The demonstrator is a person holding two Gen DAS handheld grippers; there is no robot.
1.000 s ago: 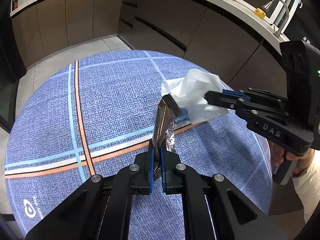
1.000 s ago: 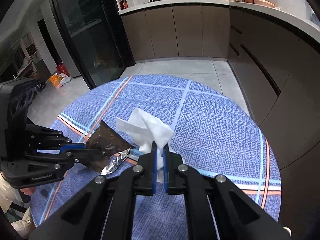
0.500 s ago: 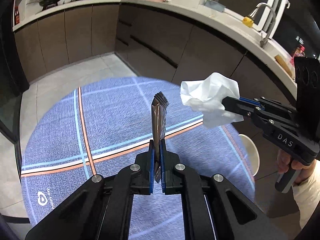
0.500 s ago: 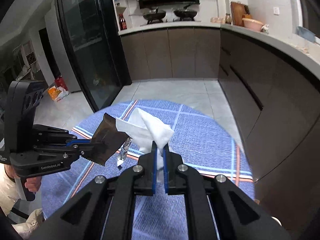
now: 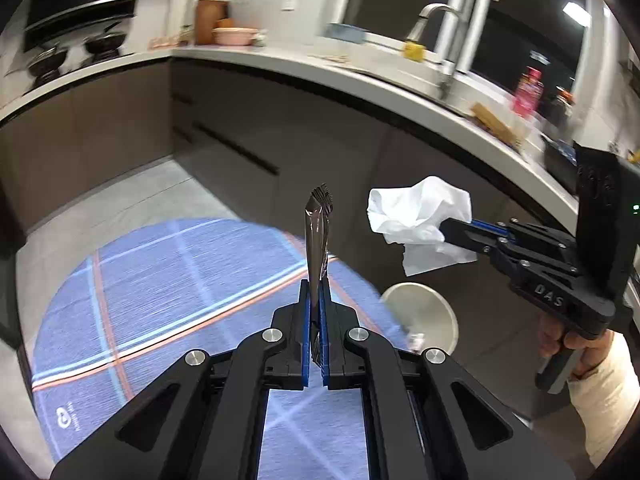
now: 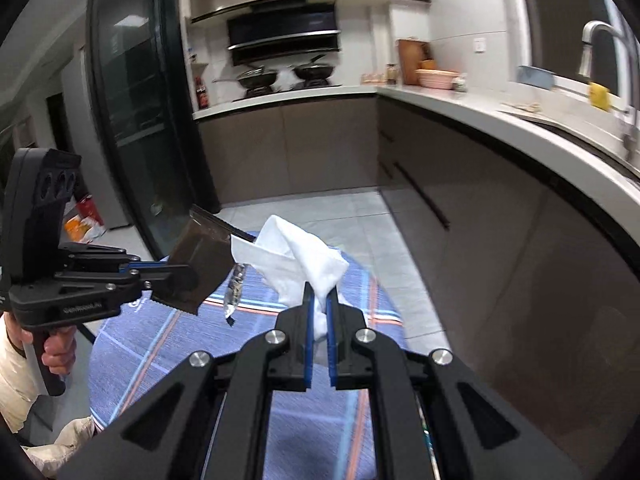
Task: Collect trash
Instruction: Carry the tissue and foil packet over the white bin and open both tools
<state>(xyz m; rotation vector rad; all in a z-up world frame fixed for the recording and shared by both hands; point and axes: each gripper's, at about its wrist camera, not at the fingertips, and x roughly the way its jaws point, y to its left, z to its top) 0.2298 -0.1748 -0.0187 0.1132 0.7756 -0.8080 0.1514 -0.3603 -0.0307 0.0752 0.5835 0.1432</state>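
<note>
The left gripper (image 5: 315, 300) is pressed together on a dark brown, foil-lined snack wrapper (image 5: 317, 236), which stands upright from the blue pads at the centre of the left wrist view, its serrated end topmost. In the right wrist view the same wrapper (image 6: 202, 268) shows its broad face at centre left, with a thin silvery strip (image 6: 236, 288) hanging beside it; whether that strip is attached to the wrapper cannot be told.

The right gripper (image 6: 319, 312) pinches a crumpled white paper tissue (image 6: 298, 258), which billows up and leftward from its tips in the middle of that frame. From the left wrist view the tissue (image 5: 420, 222) sits at centre right, beside the wrapper but apart from it.

Both pieces are held in the air above a round table covered with a blue woven cloth with orange and pale stripes (image 5: 160, 280), in the lower left of the left wrist view. Nothing else appears on the visible cloth.

A round white-rimmed object (image 5: 420, 316), probably a bin, lies lower right of centre in the left wrist view, just off the table's edge. It sits below the tissue and to the right of the wrapper, so the right gripper seems nearer. The coming move is likely down and rightward. The wrapper's long axis is vertical, so it should go in end first.
</note>
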